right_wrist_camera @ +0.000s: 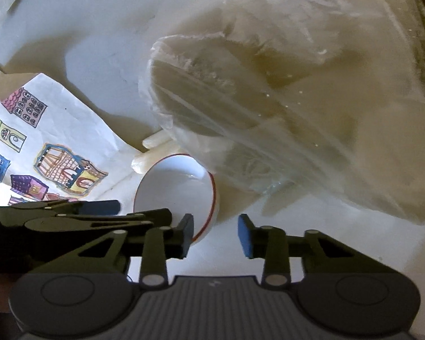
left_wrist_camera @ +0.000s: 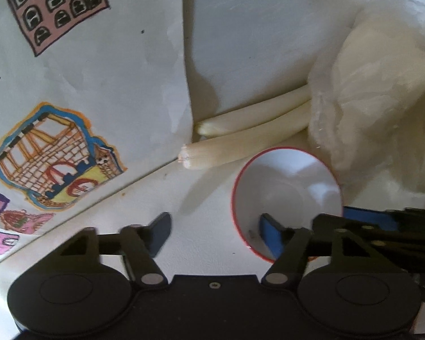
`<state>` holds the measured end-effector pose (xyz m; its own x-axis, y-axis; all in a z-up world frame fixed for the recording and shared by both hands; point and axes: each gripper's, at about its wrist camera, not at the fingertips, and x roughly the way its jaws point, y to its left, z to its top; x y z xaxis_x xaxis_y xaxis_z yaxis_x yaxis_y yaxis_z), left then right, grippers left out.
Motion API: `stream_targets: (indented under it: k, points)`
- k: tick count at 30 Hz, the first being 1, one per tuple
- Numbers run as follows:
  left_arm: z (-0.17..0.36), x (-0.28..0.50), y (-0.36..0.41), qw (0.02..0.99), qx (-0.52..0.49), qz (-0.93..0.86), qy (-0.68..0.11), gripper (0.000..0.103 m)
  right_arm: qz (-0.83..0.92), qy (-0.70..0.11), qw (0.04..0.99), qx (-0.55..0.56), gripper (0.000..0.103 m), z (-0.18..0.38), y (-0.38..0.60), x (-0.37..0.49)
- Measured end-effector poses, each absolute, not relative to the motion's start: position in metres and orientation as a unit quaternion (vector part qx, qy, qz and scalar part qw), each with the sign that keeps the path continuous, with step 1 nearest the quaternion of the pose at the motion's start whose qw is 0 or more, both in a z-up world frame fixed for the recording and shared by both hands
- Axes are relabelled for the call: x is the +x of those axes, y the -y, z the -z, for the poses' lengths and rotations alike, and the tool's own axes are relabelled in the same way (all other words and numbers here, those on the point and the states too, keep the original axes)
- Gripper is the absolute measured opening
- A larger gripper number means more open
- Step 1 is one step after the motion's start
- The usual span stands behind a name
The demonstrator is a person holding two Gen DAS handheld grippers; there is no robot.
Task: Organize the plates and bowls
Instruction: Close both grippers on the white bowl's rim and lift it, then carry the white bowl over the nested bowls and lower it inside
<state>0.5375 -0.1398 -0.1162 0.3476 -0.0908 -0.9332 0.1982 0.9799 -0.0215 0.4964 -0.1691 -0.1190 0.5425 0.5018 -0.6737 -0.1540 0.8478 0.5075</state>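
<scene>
Both the left claw [left_wrist_camera: 216, 233] and right claw [right_wrist_camera: 215, 235] straddle the bowl's [right_wrist_camera: 175, 187] rim unclamped, so opposing pulls could tip it.

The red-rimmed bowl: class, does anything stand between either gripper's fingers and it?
No. The bowl's rim already sits between the right gripper's fingers, and the left gripper's right finger reaches inside it.

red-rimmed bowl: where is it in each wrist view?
Left wrist view: the red-rimmed white bowl sits lower right of centre, one finger of the left gripper inside its rim.
Right wrist view: same bowl just left of centre, above the right gripper.
Shared landmark: the two pale cords ending just beyond the bowl, beside the drawing of colourful buildings.
</scene>
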Motion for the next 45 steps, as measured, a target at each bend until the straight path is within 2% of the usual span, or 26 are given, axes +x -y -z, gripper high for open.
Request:
stream_targets:
  k: [4, 5, 7, 8, 21, 31, 45]
  points:
    - [0.121, 0.536, 0.148, 0.820, 0.034, 0.101, -0.562, 0.038, -0.207, -0.437, 0.851, 0.205, 0.018, 0.118, 0.172, 0.497]
    - [0.120, 0.534, 0.149, 0.821, 0.031, 0.103, -0.561, 0.034, -0.208, -0.438, 0.851, 0.203, 0.018, 0.118, 0.172, 0.498]
    - [0.121, 0.533, 0.149, 0.821, 0.019, 0.107, -0.560, 0.018, -0.210, -0.439, 0.849, 0.207, 0.018, 0.118, 0.174, 0.498]
    - [0.121, 0.533, 0.147, 0.821, 0.013, 0.111, -0.560, 0.014, -0.212, -0.440, 0.847, 0.212, 0.017, 0.118, 0.176, 0.498]
    - [0.099, 0.488, 0.153, 0.833, -0.011, 0.118, -0.540, 0.013, -0.226, -0.426, 0.852, 0.203, 0.015, 0.107, 0.195, 0.476]
    - [0.060, 0.451, 0.160, 0.850, -0.027, 0.143, -0.507, 0.013, -0.233, -0.391, 0.867, 0.203, 0.015, 0.083, 0.231, 0.435]
    - [0.034, 0.423, 0.220, 0.844, -0.039, 0.204, -0.495, 0.013, -0.212, -0.368, 0.881, 0.209, 0.015, 0.070, 0.306, 0.385]
